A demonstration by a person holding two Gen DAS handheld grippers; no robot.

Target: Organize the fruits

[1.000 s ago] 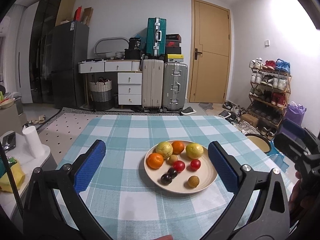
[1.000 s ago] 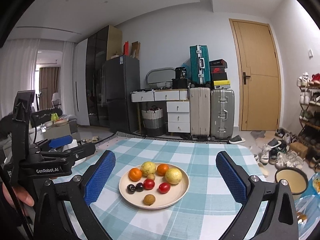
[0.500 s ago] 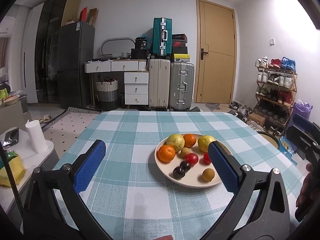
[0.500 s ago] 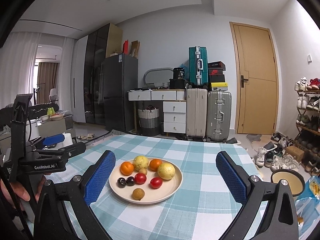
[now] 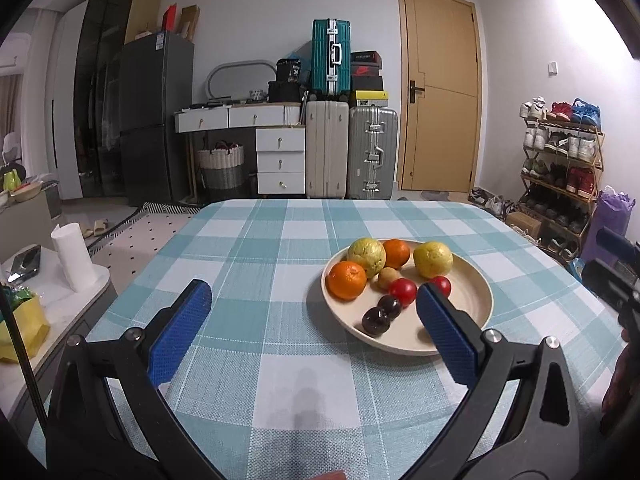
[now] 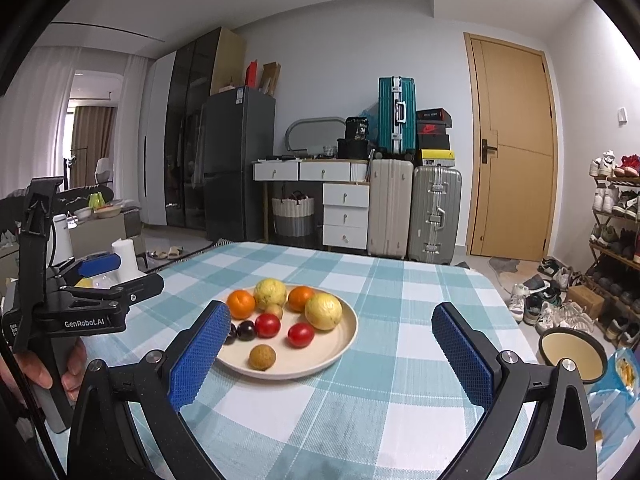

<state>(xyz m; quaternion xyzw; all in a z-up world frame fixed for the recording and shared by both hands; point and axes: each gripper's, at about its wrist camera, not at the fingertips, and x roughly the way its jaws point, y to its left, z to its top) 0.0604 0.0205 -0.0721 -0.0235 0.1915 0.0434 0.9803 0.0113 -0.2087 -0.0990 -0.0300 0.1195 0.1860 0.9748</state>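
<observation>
A beige plate (image 5: 472, 300) (image 6: 344, 344) sits on the checked tablecloth. It holds two oranges (image 5: 347, 280), two yellow-green fruits (image 6: 323, 311), two red fruits (image 6: 301, 335), two dark plums (image 5: 376, 321) and small brown fruits (image 6: 262, 357). My left gripper (image 5: 312, 328) is open and empty, left of the plate; its right finger overlaps the plate's near side. My right gripper (image 6: 330, 354) is open and empty, hovering before the plate's right half. The left gripper's body (image 6: 86, 304) shows at the left in the right wrist view.
The table (image 5: 260, 248) has a blue-white checked cloth. A side table with a paper roll (image 5: 74, 258) stands to the left. A beige bowl (image 6: 572, 354) sits low at the right. Suitcases, drawers, a fridge and a shoe rack line the walls.
Both grippers have shifted left, so the plate has slid rightward in the left view and leftward in the right view. Both stay open and empty.
</observation>
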